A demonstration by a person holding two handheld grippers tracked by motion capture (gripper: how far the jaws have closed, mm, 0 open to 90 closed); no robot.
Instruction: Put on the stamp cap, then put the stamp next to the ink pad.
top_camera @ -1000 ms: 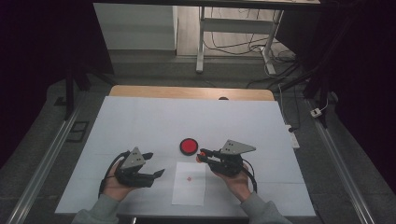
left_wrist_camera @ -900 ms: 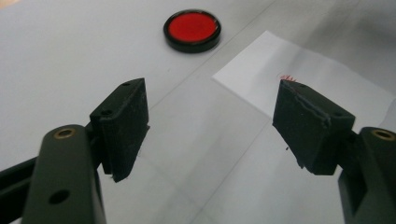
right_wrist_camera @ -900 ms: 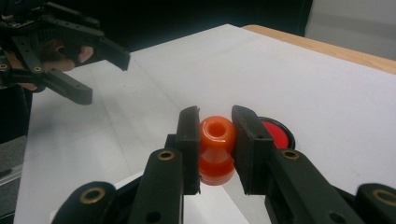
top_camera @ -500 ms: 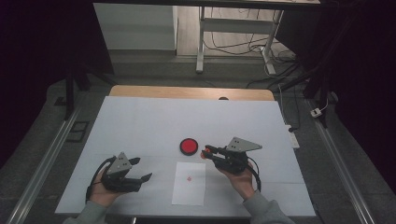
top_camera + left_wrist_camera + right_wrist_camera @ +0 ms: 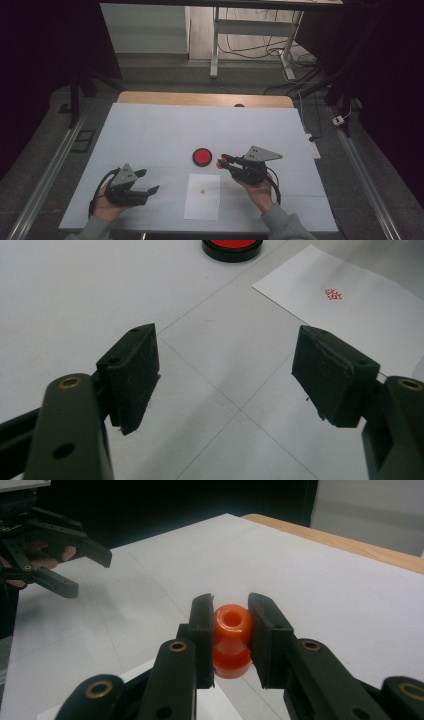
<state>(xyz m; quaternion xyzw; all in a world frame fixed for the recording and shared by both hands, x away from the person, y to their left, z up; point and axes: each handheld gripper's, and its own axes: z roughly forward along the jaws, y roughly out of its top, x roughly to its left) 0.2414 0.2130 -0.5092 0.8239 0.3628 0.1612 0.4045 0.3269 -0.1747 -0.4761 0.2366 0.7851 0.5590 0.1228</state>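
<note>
- The white paper sheet (image 5: 202, 196), marked with a small red stamp print, lies nearest the person on the white table (image 5: 150, 130).
- Left of the sheet, the left gripper (image 5: 144, 182) hovers with jaws wide apart and nothing between them.
- Just right of the sheet's far edge, the right gripper (image 5: 222, 161) is clamped on an orange stamp (image 5: 231, 640), its long axis upright between the pads.
- Beyond the sheet sits a round red ink pad (image 5: 202, 156), just left of the stamp.
</note>
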